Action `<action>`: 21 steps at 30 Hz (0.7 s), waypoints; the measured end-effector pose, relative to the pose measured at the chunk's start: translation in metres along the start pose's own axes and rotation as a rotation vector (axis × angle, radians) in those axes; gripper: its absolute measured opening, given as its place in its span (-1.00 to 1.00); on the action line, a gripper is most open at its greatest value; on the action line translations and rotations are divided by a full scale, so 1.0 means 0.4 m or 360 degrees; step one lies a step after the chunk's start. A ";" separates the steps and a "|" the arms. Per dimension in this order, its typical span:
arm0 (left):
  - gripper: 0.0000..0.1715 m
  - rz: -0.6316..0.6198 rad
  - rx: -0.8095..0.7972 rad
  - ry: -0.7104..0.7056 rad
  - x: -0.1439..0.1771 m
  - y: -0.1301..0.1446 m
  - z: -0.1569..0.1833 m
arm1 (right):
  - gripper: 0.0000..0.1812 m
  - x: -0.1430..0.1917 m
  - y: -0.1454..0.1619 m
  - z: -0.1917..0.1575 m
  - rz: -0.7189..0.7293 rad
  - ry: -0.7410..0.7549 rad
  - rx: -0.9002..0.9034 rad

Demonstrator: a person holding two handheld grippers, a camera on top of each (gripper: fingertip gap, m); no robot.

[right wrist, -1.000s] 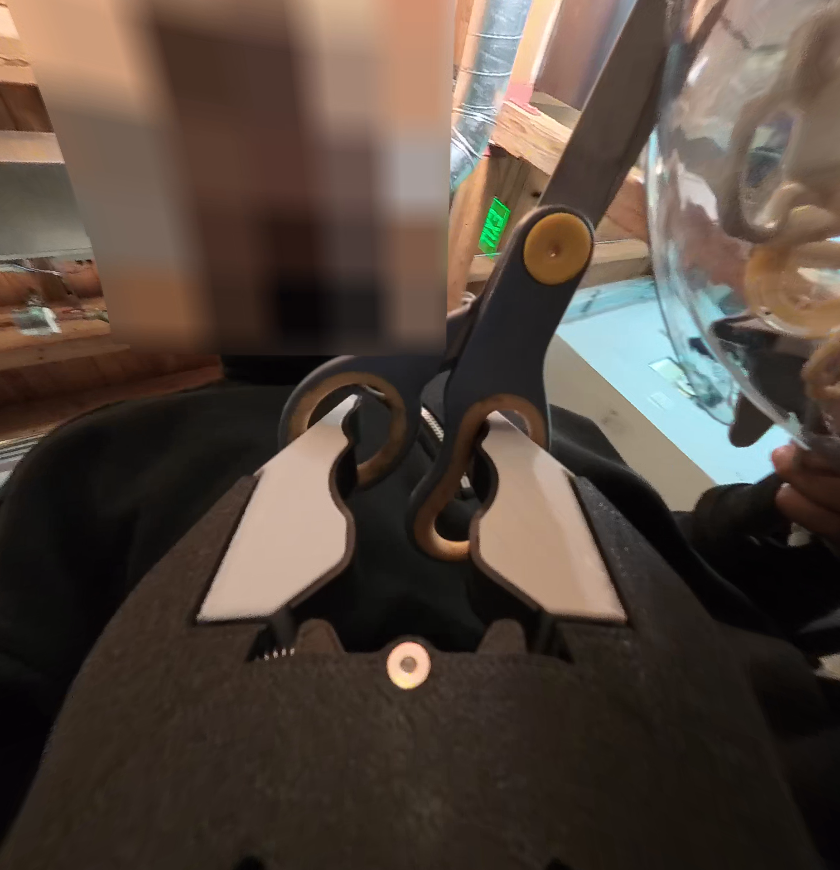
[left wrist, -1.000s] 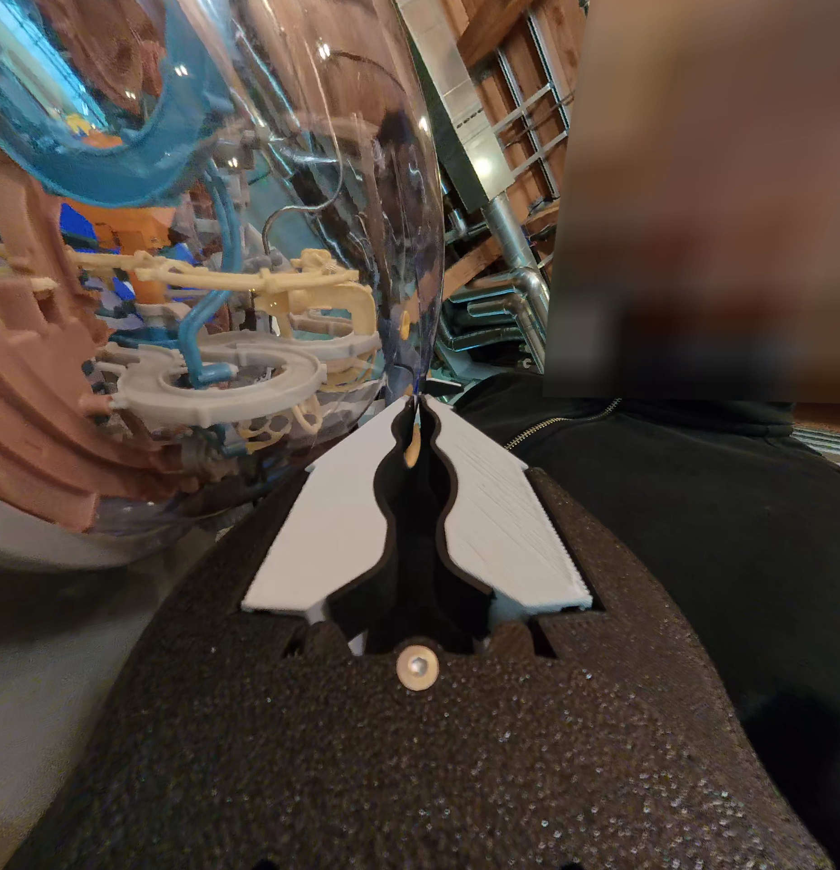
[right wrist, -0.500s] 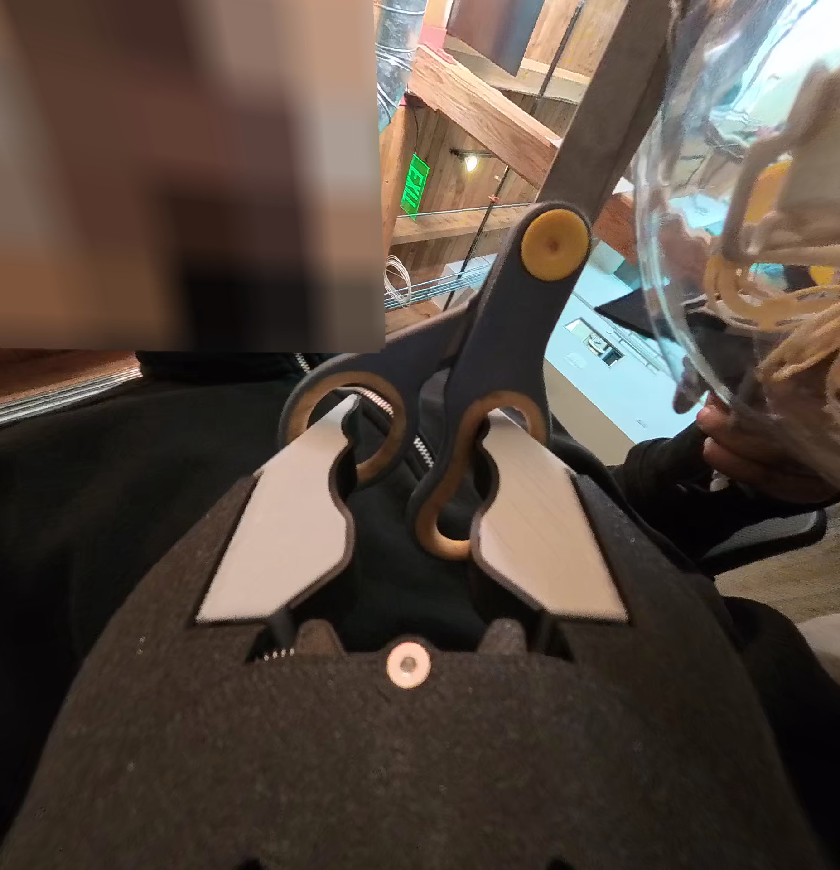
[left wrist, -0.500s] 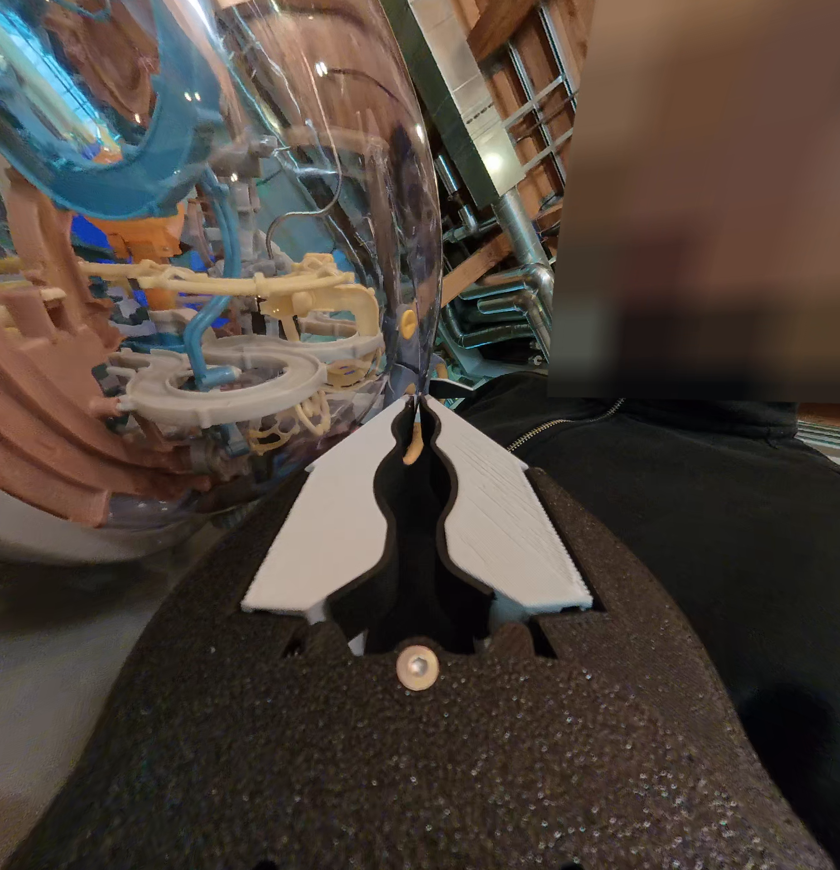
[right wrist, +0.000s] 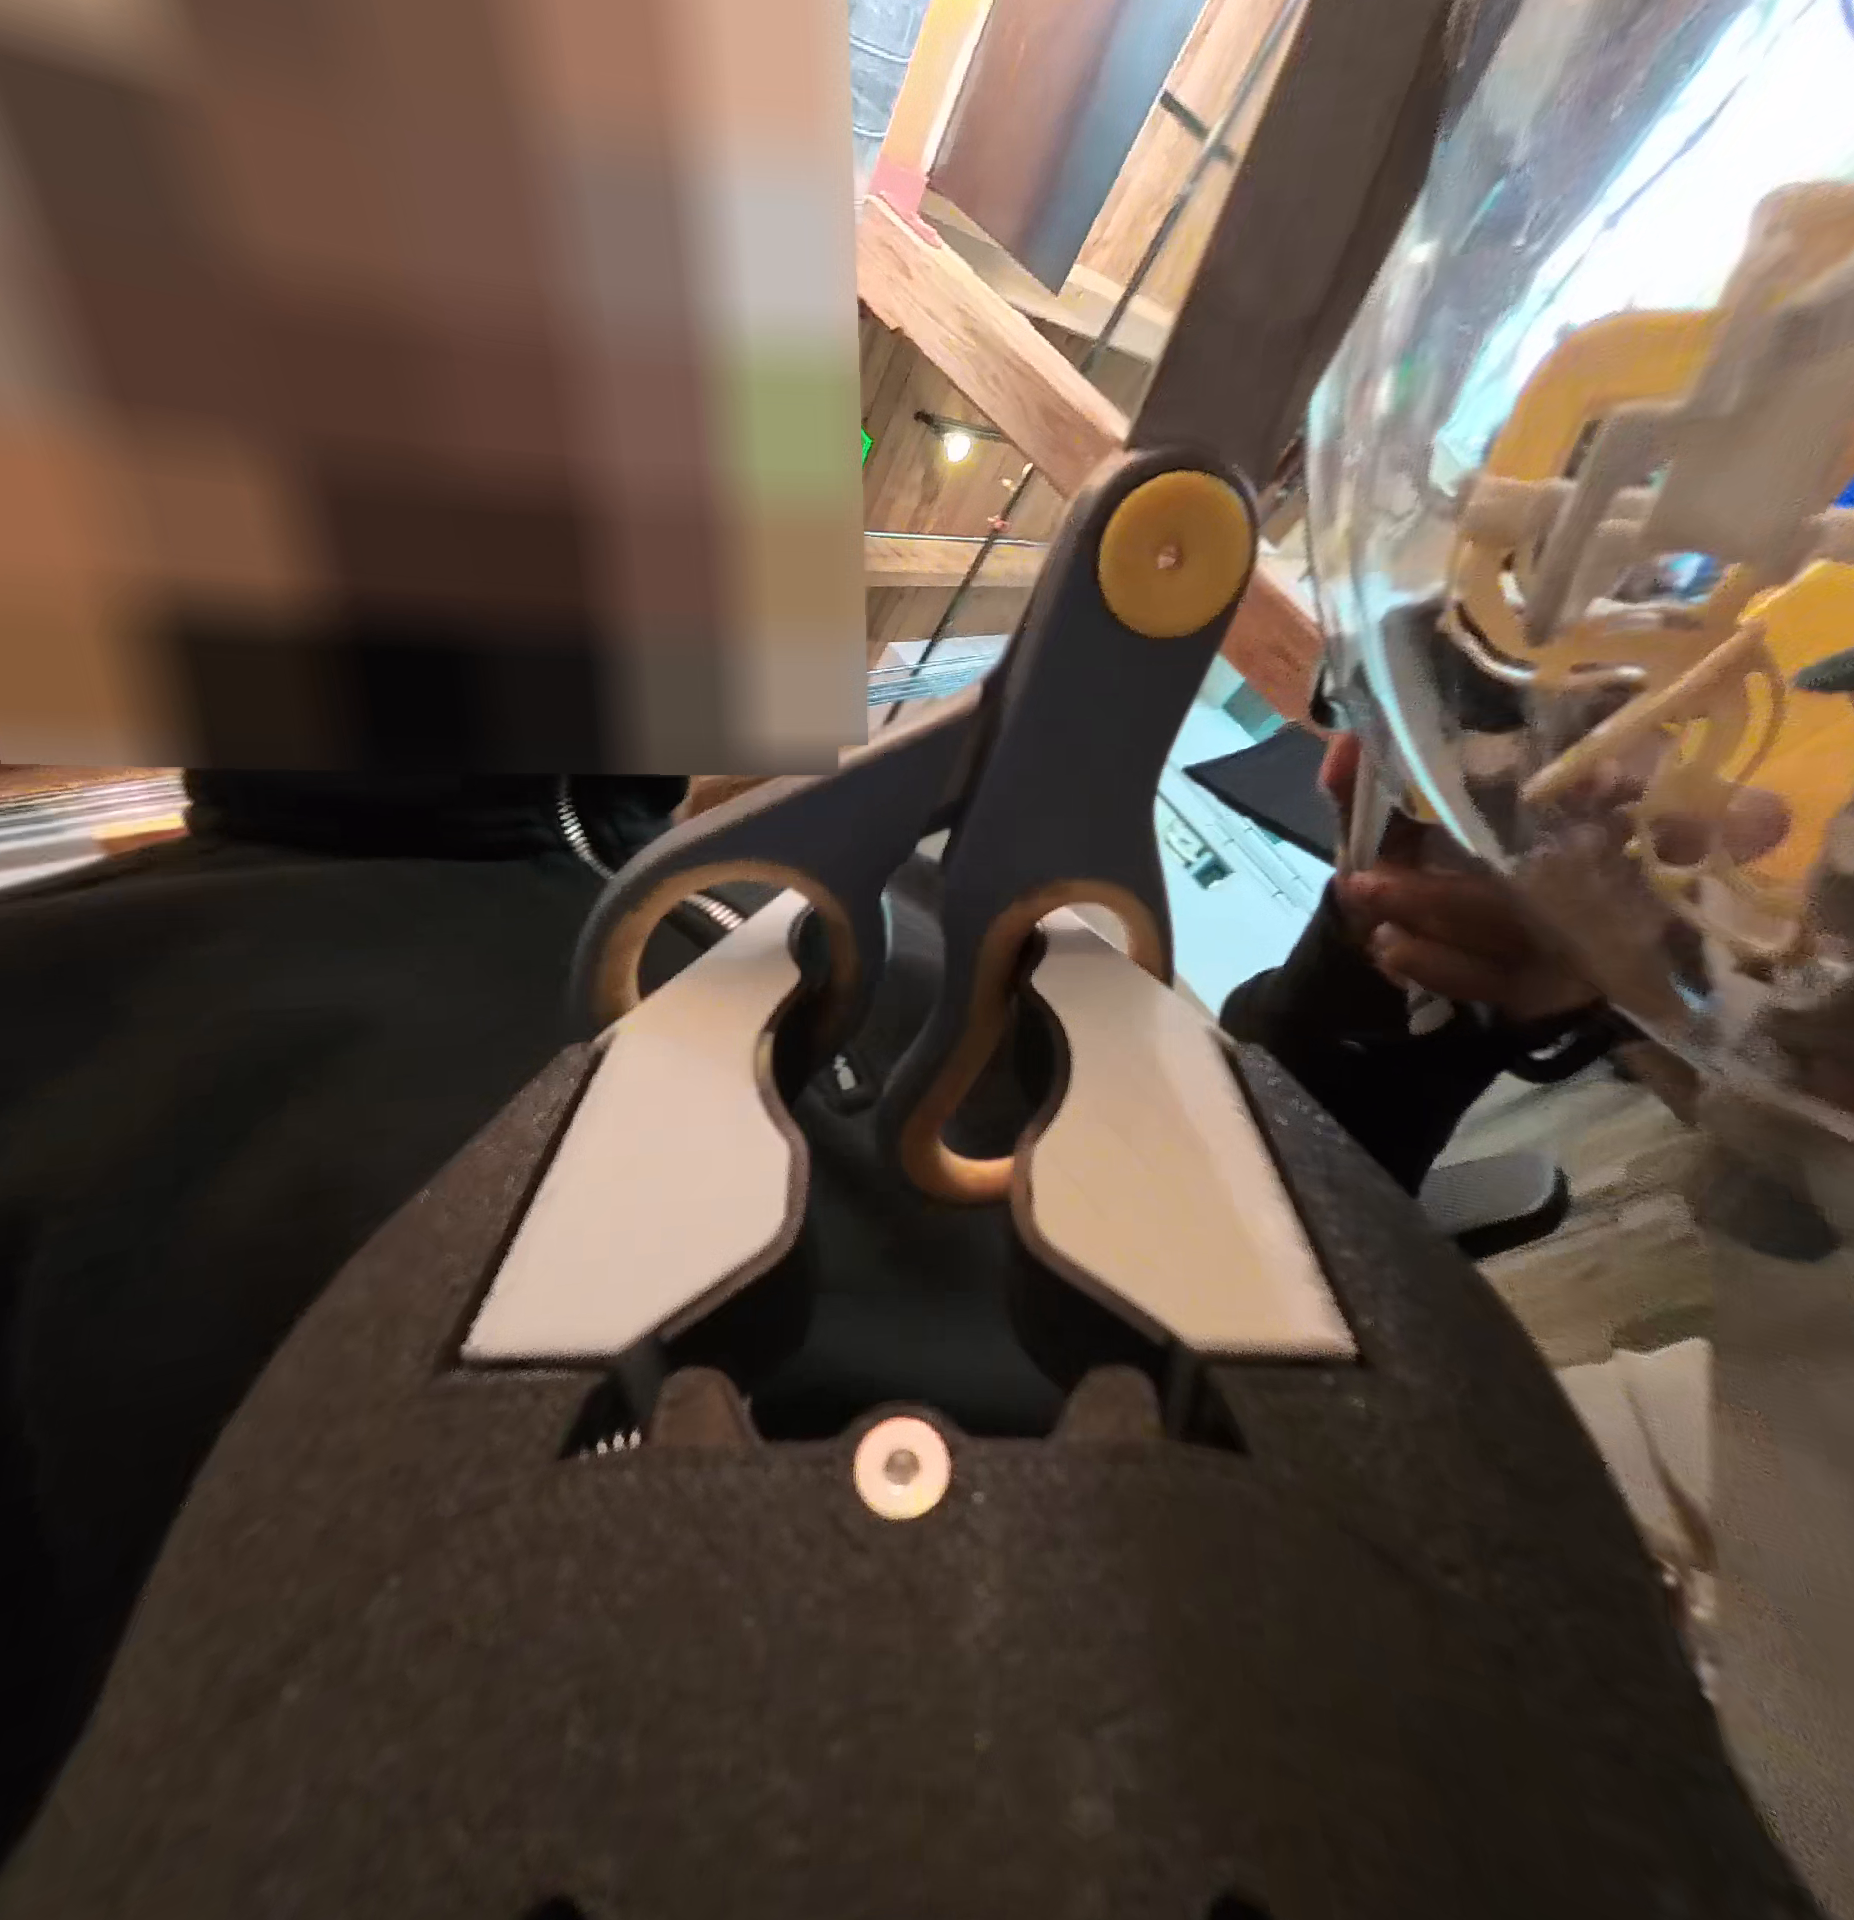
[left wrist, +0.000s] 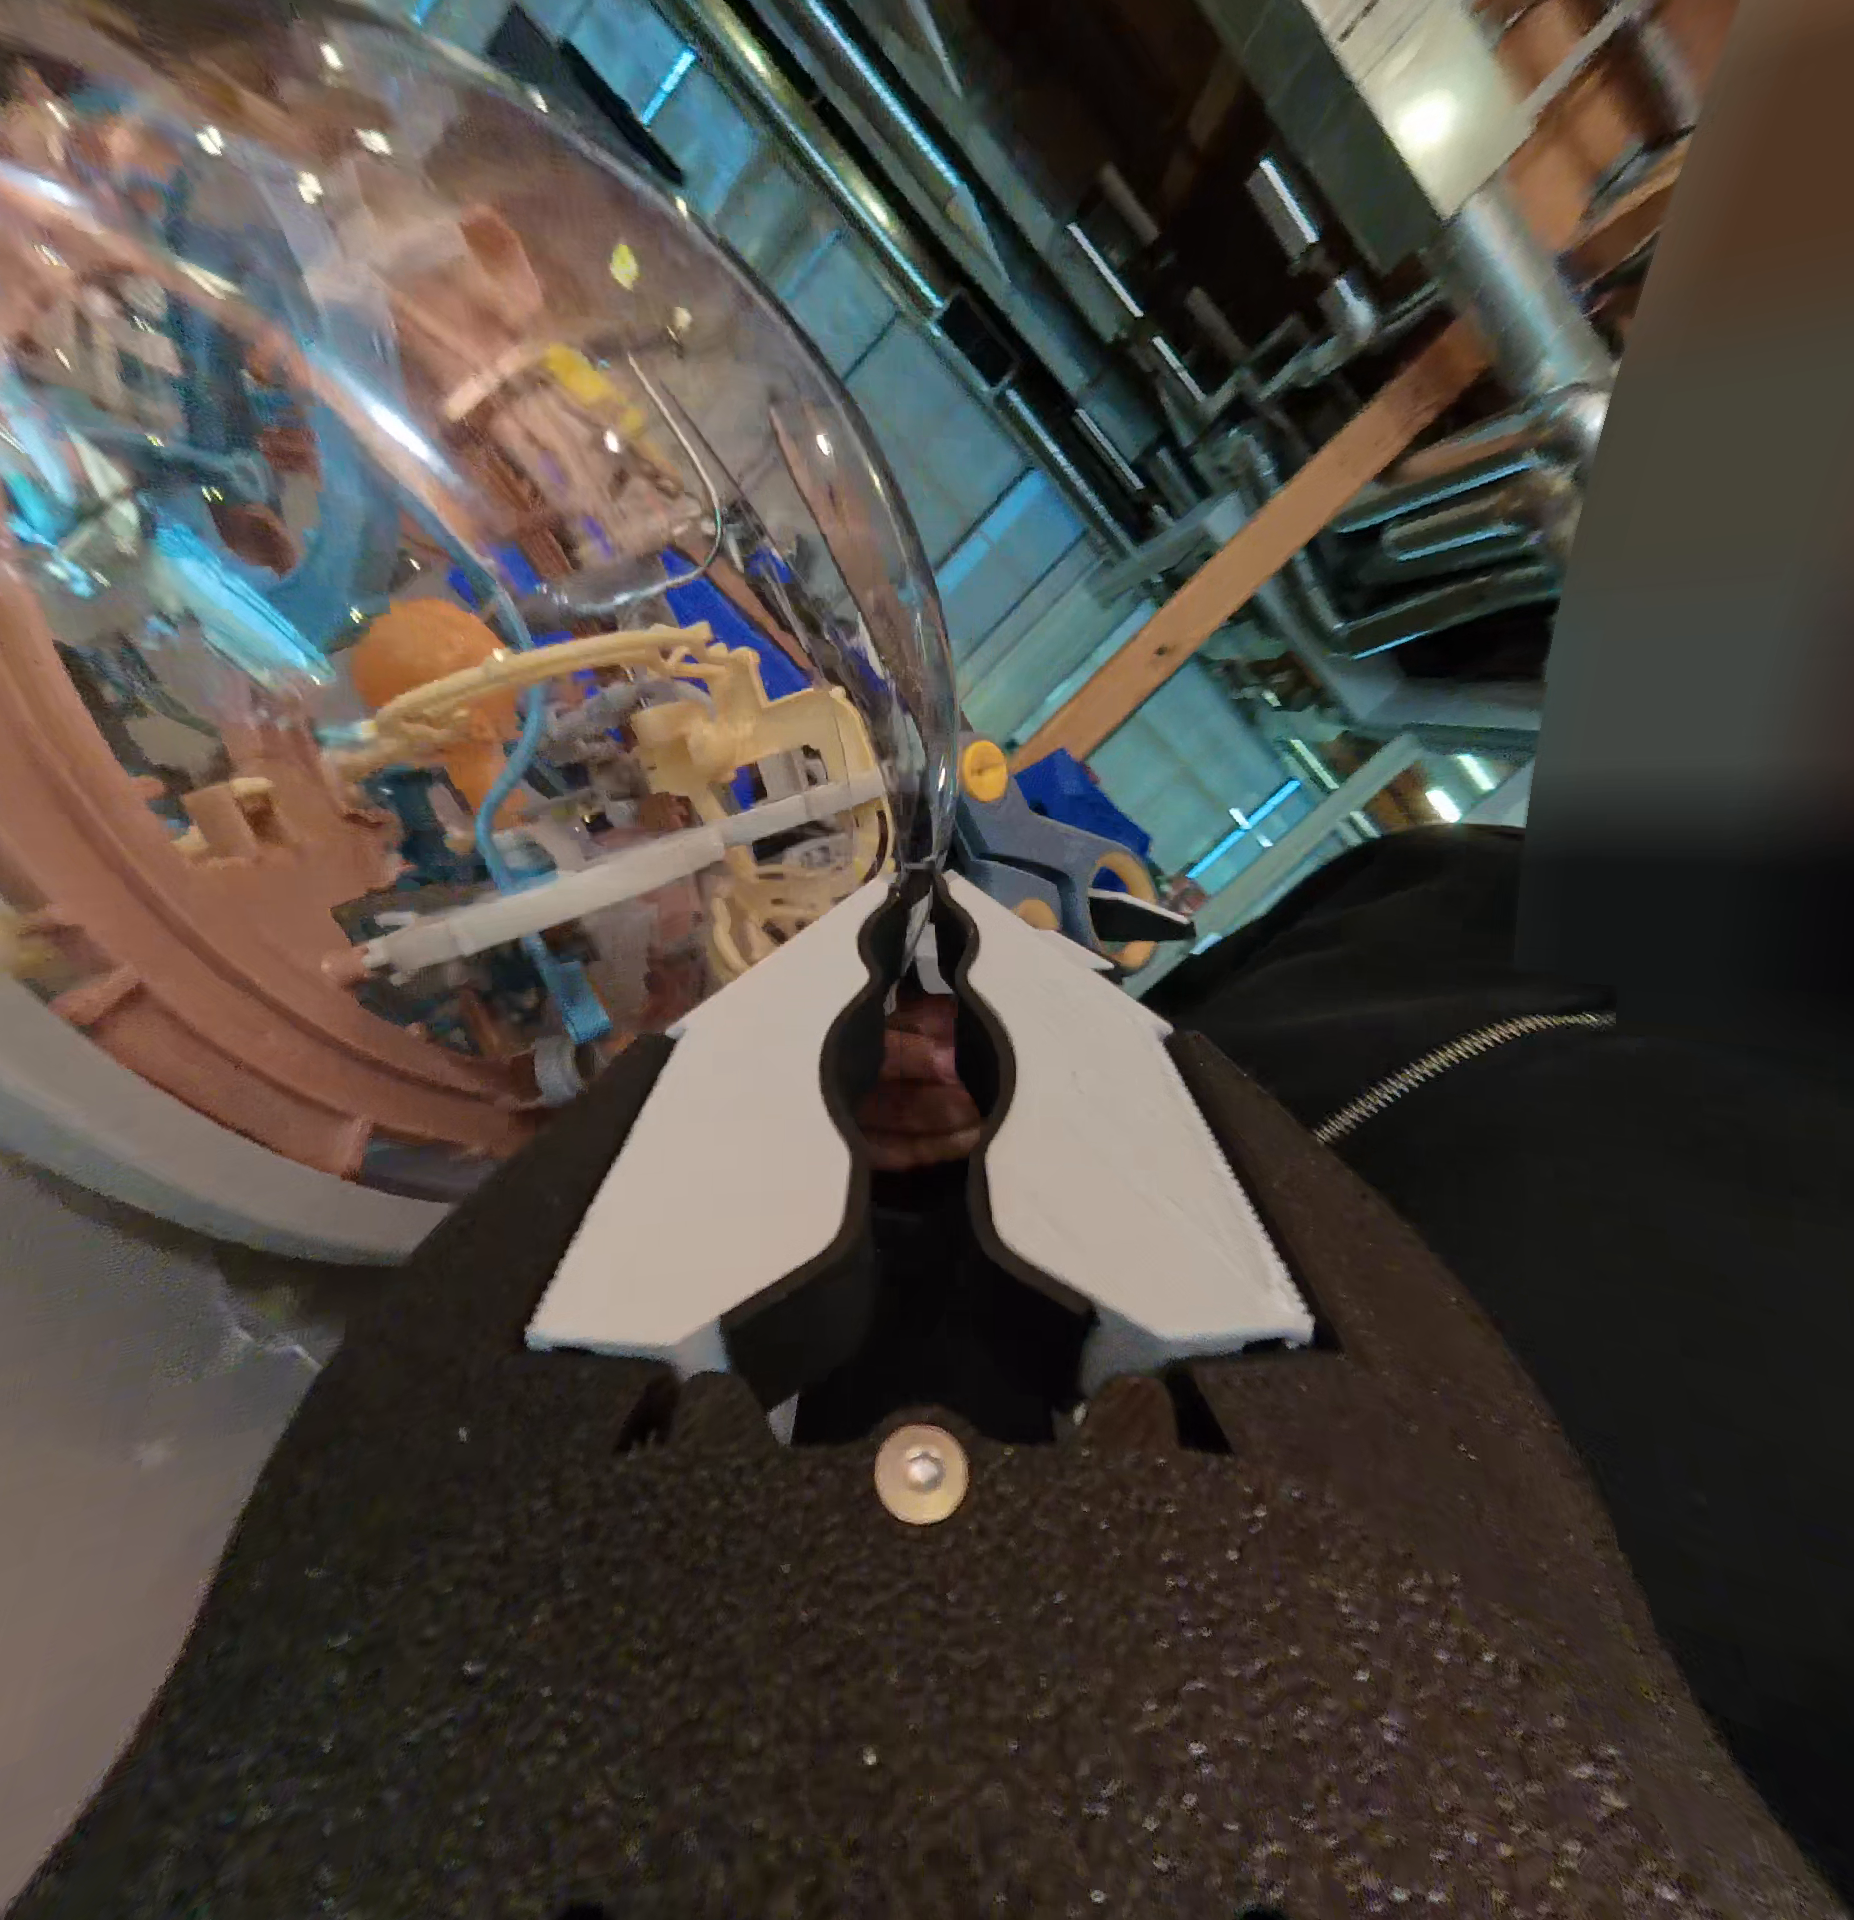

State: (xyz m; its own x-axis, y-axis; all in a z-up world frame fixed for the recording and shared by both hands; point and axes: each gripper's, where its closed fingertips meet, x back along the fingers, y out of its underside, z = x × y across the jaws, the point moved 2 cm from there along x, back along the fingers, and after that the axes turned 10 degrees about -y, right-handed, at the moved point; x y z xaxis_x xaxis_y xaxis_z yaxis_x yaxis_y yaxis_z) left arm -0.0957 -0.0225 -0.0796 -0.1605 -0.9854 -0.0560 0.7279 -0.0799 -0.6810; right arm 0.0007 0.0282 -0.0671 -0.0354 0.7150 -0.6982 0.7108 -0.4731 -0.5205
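Observation:
A clear plastic globe (left wrist: 611,343) with a coloured maze of tracks inside fills the left of the left wrist view. My left gripper (left wrist: 918,896) is shut on the globe's thin clear edge. Blue-grey scissors with yellow trim (left wrist: 1042,864) show just behind its tips. In the right wrist view my right gripper (right wrist: 928,925) holds those scissors (right wrist: 1058,769). One white finger sits in each handle loop, with the handles' inner parts between them. The blades point up and right, beside the globe (right wrist: 1629,436). The blade tips are hidden.
A person in a black zip jacket (left wrist: 1577,1195) sits close behind both grippers. A hand (right wrist: 1442,935) shows under the globe. A grey surface (left wrist: 102,1455) lies lower left. Wooden beams (right wrist: 964,332) and metal ducts (left wrist: 1505,281) are overhead. Some 10 centimeters of space lies between my two pairs of fingers.
The left view has tilted and the globe has turned, so its inner tracks sit differently. The scissors have come close to the left gripper's tips. In the right view the globe looms nearer.

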 end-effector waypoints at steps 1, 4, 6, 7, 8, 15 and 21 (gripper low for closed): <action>-0.98 0.0006 -0.0024 -0.0047 -0.003 -0.011 -0.008 | -0.68 0.002 -0.007 0.007 0.0001 0.0033 0.0007; -0.89 0.0037 -0.0126 -0.0267 0.012 -0.050 -0.036 | -0.69 0.012 -0.029 0.025 -0.0005 0.0139 0.0071; -0.78 0.0041 -0.0259 -0.0518 0.047 -0.086 -0.062 | -0.71 0.022 -0.037 0.042 -0.0044 0.0241 0.0107; -0.78 0.0028 -0.0360 -0.0628 0.068 -0.110 -0.066 | -0.71 0.026 -0.041 0.049 -0.0062 0.0289 0.0134; -0.78 0.0002 -0.0486 -0.0735 0.087 -0.142 -0.066 | -0.70 0.028 -0.047 0.052 -0.0068 0.0316 0.0160; -1.00 -0.1280 -0.2108 -0.1989 0.248 -0.583 -0.210 | -0.70 0.036 -0.021 0.107 -0.0349 0.0535 0.0254; -1.00 -0.2826 -0.2770 -0.2559 0.382 -0.886 -0.325 | -0.71 0.021 -0.015 0.173 -0.0349 0.0535 0.0306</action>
State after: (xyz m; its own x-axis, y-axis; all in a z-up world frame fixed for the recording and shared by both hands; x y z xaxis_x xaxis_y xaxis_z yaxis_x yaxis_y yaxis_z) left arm -0.4649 -0.1255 0.0581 0.9616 0.1323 0.2406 -0.0490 -0.7794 0.6246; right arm -0.0524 0.0013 -0.1040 0.0821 0.9217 -0.3791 0.5672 -0.3560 -0.7426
